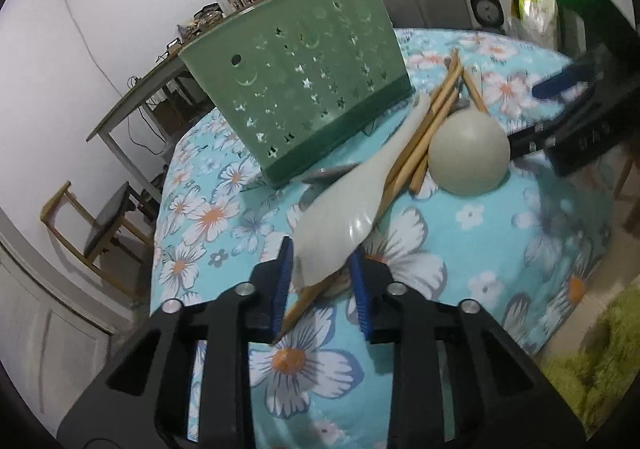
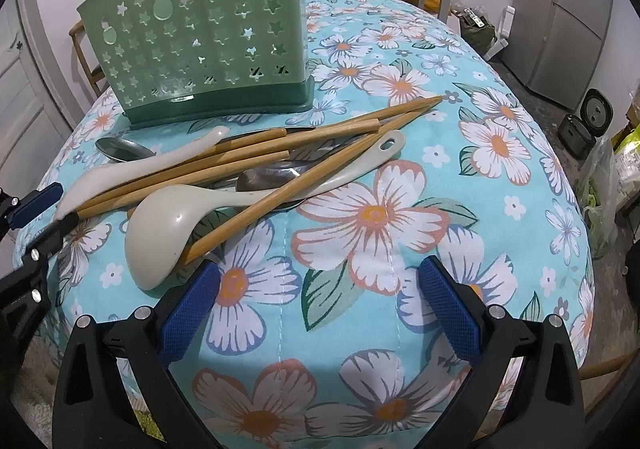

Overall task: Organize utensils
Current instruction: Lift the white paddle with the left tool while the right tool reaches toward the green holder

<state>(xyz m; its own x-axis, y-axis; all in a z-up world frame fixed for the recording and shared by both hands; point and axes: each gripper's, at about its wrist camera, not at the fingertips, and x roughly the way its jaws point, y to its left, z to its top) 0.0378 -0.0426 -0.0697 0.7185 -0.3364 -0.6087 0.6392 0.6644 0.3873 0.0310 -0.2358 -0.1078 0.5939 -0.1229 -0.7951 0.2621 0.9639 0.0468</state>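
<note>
A white ceramic soup spoon point(image 1: 344, 209) is seen with its wide bowl end near the left wrist camera and its thin handle pointed away, toward the green plastic utensil holder with star-shaped holes point(image 1: 296, 89). The bowl end is caught between the blue pads of the left claw point(image 1: 320, 281), which is clamped on it. The spoon's long body is laid over a pile of bamboo chopsticks point(image 2: 256, 169) on the tabletop covered by a blue flowered cloth point(image 2: 400, 233). A pale grey ladle point(image 2: 192, 217) and metal spoons point(image 2: 272, 177) are mixed into the same pile, just in front of the holder. No writing can be read. The right claw point(image 2: 320, 305) is held wide apart above bare cloth, near the ladle's bowl, with nothing in it.
</note>
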